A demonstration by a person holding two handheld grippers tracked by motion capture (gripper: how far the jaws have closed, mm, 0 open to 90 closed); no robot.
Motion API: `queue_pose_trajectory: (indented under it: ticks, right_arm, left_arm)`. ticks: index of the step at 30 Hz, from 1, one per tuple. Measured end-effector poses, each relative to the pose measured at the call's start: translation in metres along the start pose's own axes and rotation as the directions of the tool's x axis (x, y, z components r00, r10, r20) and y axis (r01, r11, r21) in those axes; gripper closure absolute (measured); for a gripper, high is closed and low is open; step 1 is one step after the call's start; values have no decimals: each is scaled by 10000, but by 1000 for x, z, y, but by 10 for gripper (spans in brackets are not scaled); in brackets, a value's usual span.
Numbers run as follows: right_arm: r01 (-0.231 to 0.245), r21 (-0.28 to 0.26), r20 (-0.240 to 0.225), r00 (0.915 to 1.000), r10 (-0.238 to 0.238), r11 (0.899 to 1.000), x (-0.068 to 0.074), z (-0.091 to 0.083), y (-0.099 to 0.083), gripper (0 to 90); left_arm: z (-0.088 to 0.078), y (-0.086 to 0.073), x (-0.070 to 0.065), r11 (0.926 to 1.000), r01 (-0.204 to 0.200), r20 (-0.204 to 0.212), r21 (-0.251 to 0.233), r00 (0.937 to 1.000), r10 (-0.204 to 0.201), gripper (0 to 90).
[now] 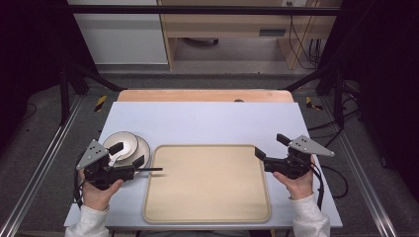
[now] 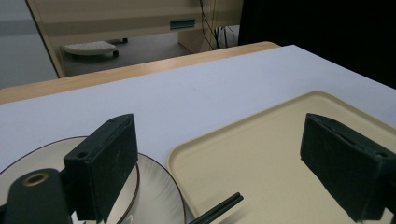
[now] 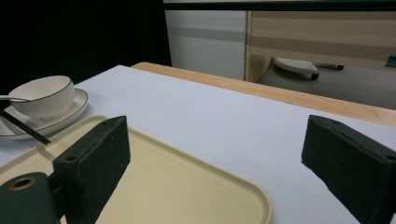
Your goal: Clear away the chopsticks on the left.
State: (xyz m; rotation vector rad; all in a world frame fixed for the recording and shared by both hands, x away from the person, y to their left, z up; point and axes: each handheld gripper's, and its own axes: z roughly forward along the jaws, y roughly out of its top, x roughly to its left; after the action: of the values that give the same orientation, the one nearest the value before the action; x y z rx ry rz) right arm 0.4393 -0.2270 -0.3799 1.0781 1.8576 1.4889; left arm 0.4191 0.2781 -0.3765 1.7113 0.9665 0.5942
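Observation:
A beige tray (image 1: 207, 185) lies in the middle of the white table. Left of it a white bowl (image 1: 121, 142) with a dark rim sits on a matching plate (image 1: 144, 146). Black chopsticks (image 1: 149, 170) reach from the plate side over the tray's left rim. My left gripper (image 1: 127, 154) hovers over the plate's near edge, open, with nothing between its jaws. In the left gripper view the chopsticks (image 2: 218, 210) lie below the open jaws. My right gripper (image 1: 271, 145) is open just past the tray's right rim, pointing left. The right gripper view shows the bowl (image 3: 44, 95) far left.
The table's wooden back edge (image 1: 205, 95) runs behind the white top. Beyond it stand cabinets (image 1: 118, 34) and the floor. Metal frame rails (image 1: 44, 158) flank the table on both sides. Bare white surface (image 1: 207, 121) stretches behind the tray.

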Motion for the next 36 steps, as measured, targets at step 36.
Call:
queue_pose_trajectory:
  ticks: [36]
  right_arm:
    - [93, 247, -15, 10000, -93, 9997, 7, -8, 0, 84]
  left_arm:
    - [-59, -42, 7, 9784, -1047, -34, 1784, 9943, 1070, 98]
